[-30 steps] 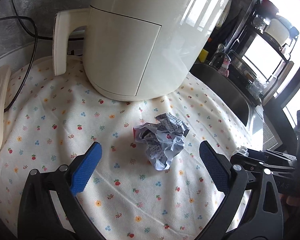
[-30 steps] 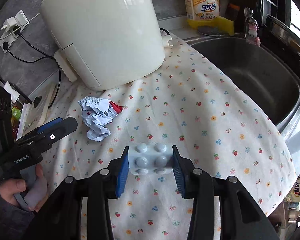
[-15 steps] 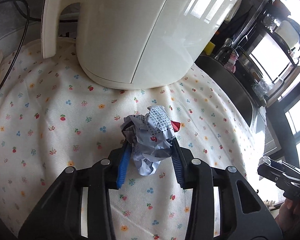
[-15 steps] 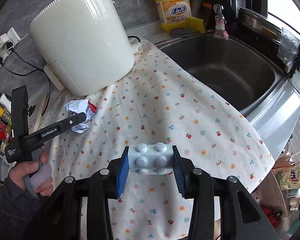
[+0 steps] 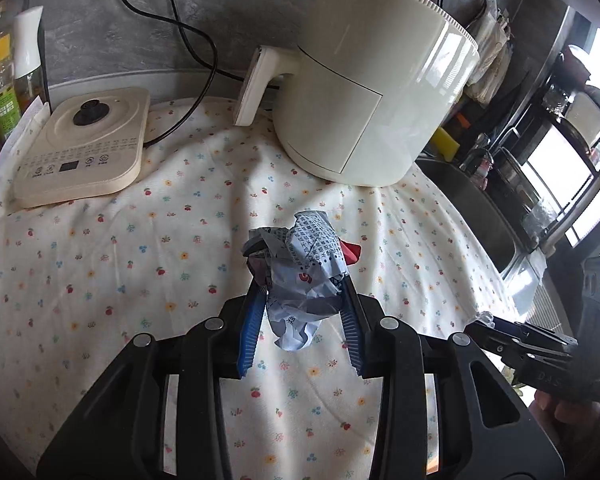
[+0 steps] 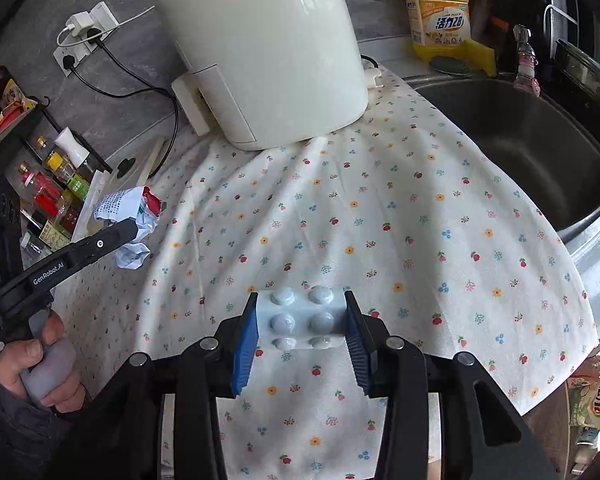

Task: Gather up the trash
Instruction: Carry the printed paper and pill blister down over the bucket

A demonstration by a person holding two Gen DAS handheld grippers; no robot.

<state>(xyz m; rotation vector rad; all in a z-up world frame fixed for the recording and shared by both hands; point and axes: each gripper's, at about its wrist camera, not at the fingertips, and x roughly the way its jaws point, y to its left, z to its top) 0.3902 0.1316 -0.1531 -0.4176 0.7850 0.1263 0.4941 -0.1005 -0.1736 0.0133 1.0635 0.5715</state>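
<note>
My left gripper (image 5: 302,320) is shut on a crumpled ball of printed paper (image 5: 304,268) with a red scrap in it, held above the flowered cloth (image 5: 140,264). The same paper ball (image 6: 130,216) shows in the right wrist view at the left, pinched in the left gripper (image 6: 134,228). My right gripper (image 6: 300,328) is shut on a pale blue studded toy brick (image 6: 300,322), held above the cloth's near part. The right gripper (image 5: 488,326) shows at the lower right of the left wrist view.
A cream air fryer (image 6: 260,52) stands at the back of the cloth. A cream control base (image 5: 80,148) lies at the left. The steel sink (image 6: 520,152) is at the right, with a yellow detergent bottle (image 6: 440,12) behind it. Sauce bottles (image 6: 56,184) stand at the far left.
My left gripper closed on the paper ball and lifted it back away from the air fryer. My right gripper kept the brick and shifted slightly.
</note>
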